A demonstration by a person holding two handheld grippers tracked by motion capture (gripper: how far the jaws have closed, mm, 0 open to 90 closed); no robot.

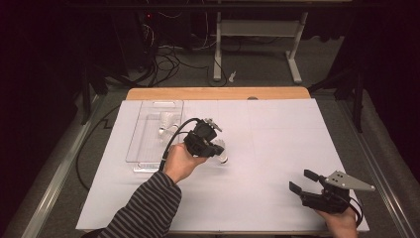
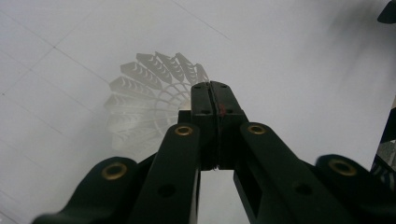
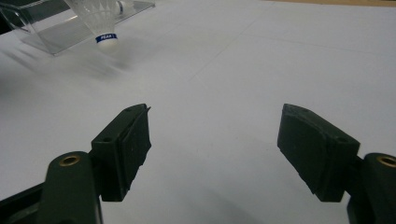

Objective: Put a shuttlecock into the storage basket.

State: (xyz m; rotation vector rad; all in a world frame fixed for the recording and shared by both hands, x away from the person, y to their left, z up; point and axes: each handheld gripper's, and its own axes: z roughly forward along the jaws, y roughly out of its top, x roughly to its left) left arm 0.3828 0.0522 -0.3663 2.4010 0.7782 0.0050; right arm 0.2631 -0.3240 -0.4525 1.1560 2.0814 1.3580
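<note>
High view: your left gripper (image 1: 214, 148) pinches a shuttlecock (image 1: 221, 151) by its featherlight, crushable skirt; better grip the firm cork. Right gripper (image 1: 303, 181) spread, empty.

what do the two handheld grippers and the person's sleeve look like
Both grippers are black with two flat-padded jaws on hinged links set with brass-coloured rivets. The left gripper trails a black cable that loops back past the hand. The right gripper carries a grey three-cornered plate on top. The left forearm wears a dark sleeve with thin pale stripes.
</note>
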